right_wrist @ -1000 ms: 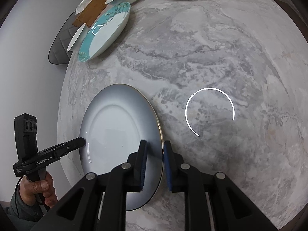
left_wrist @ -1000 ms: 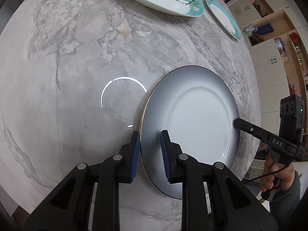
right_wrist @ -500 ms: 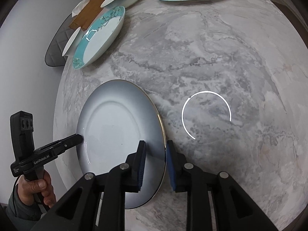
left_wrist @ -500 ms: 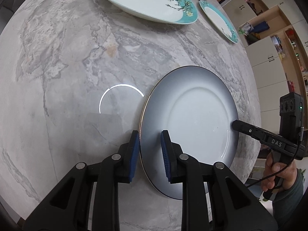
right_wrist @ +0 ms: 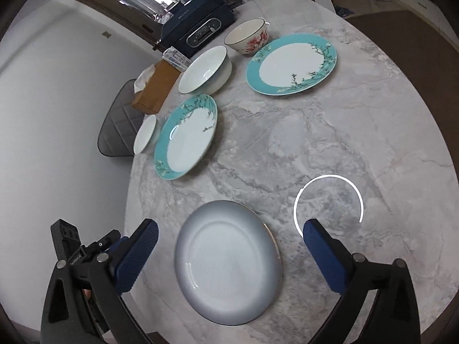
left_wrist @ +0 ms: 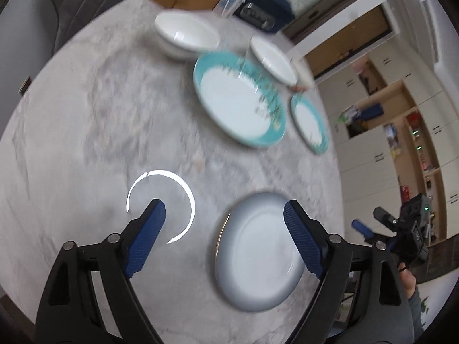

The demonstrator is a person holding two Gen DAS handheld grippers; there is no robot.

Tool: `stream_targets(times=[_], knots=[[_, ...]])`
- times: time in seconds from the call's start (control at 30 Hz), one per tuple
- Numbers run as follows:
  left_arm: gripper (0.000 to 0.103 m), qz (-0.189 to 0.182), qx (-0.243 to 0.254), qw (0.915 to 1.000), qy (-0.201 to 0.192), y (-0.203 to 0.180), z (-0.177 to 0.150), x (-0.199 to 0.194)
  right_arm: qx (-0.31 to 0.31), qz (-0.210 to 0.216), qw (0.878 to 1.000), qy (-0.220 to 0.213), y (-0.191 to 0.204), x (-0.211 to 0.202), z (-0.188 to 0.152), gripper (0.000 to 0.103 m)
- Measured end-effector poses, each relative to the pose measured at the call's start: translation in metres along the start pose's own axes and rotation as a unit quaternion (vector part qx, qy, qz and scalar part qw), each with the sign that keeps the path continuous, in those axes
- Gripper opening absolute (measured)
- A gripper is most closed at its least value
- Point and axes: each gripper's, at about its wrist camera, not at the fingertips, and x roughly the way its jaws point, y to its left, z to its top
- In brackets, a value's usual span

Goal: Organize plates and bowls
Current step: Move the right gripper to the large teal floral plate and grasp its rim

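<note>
A grey-white plate with a gold rim (left_wrist: 258, 252) (right_wrist: 226, 269) lies flat on the marble table near its front edge. My left gripper (left_wrist: 221, 209) is open and empty above it, with the plate under its right finger. My right gripper (right_wrist: 229, 229) is open and empty, raised over the plate. Two teal-rimmed plates (right_wrist: 291, 63) (right_wrist: 186, 137) lie farther back, also showing in the left wrist view (left_wrist: 241, 106) (left_wrist: 309, 123). White bowls (right_wrist: 205, 70) (right_wrist: 145, 134) and a flowered bowl (right_wrist: 248, 37) stand behind them.
A brown tissue box (right_wrist: 155, 89) and a dark blue appliance (right_wrist: 198, 25) sit at the table's far edge. A grey chair (right_wrist: 117, 132) stands beside the table. Cabinets and shelves (left_wrist: 401, 132) line the wall on the right. The table's marble (right_wrist: 330, 132) fills the middle.
Both grippers have let go of the grey plate's rim, opened wide and pulled up and back. The plate now lies flat on the table.
</note>
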Motion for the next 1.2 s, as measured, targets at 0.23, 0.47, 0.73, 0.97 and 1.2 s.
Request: stream_targets(times=[0.23, 0.47, 0.73, 0.97, 1.2], knots=[[0.084, 0.023, -0.028, 0.9993, 0.0, -0.01, 0.061, -0.001, -0.055, 0.004, 0.998, -0.026, 0.03, 0.008, 0.058, 0.103], [0.084, -0.012, 0.055, 0.9969, 0.056, -0.129, 0.097, 0.078, 0.006, -0.012, 0.997, -0.07, -0.042, 0.016, 0.146, 0.098], [0.084, 0.059, 0.16, 0.98, 0.102, -0.238, 0.146, 0.23, -0.02, -0.009, 0.998, -0.05, -0.128, 0.046, 0.231, 0.087], [0.084, 0.08, 0.174, 0.9753, 0.11, -0.238, 0.166, 0.293, -0.044, 0.018, 0.999, -0.019, -0.166, 0.064, 0.262, 0.083], [0.084, 0.061, 0.163, 0.9752, 0.137, -0.225, 0.166, 0.323, -0.066, 0.028, 0.997, 0.027, -0.178, 0.094, 0.268, 0.074]])
